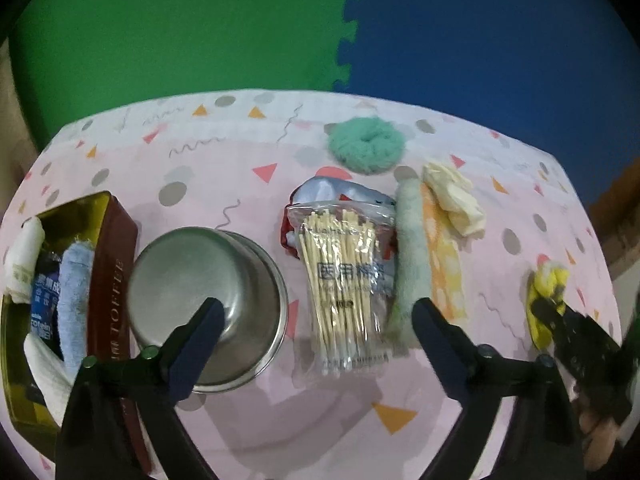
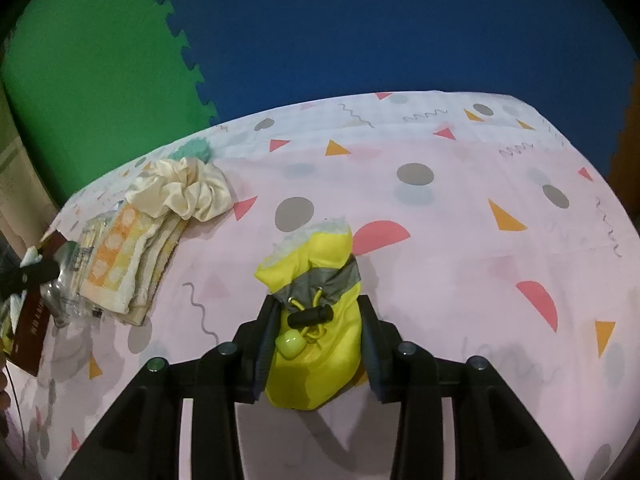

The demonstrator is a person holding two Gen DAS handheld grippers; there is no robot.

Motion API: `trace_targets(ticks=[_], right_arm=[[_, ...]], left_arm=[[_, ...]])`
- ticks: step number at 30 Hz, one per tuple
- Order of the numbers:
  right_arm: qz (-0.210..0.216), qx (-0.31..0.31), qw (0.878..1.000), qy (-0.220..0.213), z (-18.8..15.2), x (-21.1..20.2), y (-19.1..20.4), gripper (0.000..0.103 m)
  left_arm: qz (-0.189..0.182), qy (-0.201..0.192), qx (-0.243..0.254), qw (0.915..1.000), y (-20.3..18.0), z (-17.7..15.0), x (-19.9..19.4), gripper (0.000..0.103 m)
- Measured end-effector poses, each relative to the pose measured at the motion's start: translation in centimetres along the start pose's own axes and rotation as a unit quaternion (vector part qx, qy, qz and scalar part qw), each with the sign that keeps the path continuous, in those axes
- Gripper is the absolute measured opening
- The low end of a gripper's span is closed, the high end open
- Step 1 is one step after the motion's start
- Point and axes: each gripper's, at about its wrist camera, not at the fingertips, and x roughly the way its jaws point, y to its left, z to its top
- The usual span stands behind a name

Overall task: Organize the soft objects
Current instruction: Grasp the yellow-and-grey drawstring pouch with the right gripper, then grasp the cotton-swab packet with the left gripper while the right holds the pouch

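My right gripper (image 2: 316, 320) is shut on a yellow drawstring pouch (image 2: 316, 364) with a grey band and a black cord lock, low over the tablecloth. The left wrist view shows the same pouch (image 1: 540, 320) at the far right in that gripper (image 1: 554, 300). My left gripper (image 1: 318, 312) hangs open, holding nothing, above a steel bowl (image 1: 208, 292) and a bag of cotton swabs (image 1: 340, 280). Beside the bag lies a folded green and orange towel (image 1: 416, 248), with a cream scrunchie (image 1: 452, 196) on it. A teal scrunchie (image 1: 366, 144) sits farther back.
A toffee tin (image 1: 112, 280) at the left holds rolled cloths, one of them light blue (image 1: 74, 292), and a packet. A grey and red bag (image 1: 336, 194) lies behind the swabs. Green and blue foam mats (image 1: 348, 32) lie beyond the table's far edge.
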Motion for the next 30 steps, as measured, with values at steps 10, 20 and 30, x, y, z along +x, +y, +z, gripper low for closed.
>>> trace_targets(ticks=[10,20,30], right_arm=[[0.009,0.007,1.0,0.0,-0.1,0.0,-0.5,0.04],[0.014,0.014,1.0,-0.001,-0.1,0.0,-0.7,0.04],[0.015,0.015,1.0,-0.001,-0.2,0.1,-0.7,0.04]], left_arm=[[0.015,0.03,0.006,0.9994,-1.4,1.2,2.6,0.078],[-0.014,0.067,-0.01,0.9976,-1.6,0.9,4.0,0.032],[-0.034,0.053,0.009,0.998,-1.9,0.2,0.9,0.023]])
